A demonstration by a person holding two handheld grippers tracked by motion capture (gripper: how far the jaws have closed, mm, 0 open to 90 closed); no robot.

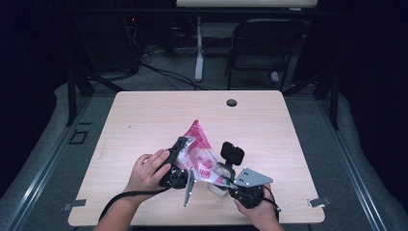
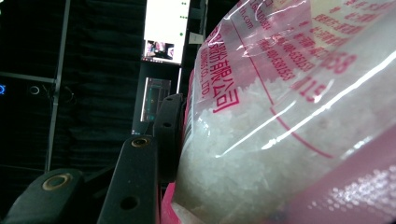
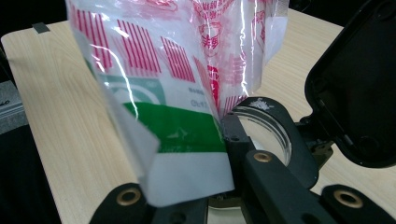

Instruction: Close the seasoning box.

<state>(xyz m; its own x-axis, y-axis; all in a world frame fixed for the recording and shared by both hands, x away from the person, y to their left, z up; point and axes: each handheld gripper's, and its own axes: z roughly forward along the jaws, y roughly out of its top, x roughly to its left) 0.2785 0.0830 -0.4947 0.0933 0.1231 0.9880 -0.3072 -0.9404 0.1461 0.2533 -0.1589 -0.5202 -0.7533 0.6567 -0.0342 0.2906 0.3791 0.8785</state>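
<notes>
Left gripper (image 1: 179, 153) clamps the red-printed bag (image 1: 198, 149) — tilted over the jar (image 1: 220, 180); right gripper (image 1: 226, 179) closed at the jar, lid (image 1: 232, 153) raised.

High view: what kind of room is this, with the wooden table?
Probably a lab or recording studio: dark curtains surround the light wooden table, cables trail across the grey floor, and a black folding chair stands behind.

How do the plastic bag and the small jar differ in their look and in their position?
The plastic bag is soft, clear film with red print and holds white grains; the small jar is rigid, with a black flip lid standing open. The bag is held tilted off the table by both tongs; the jar stands upright on it. The bag is clearly the larger. Both are see-through.
</notes>
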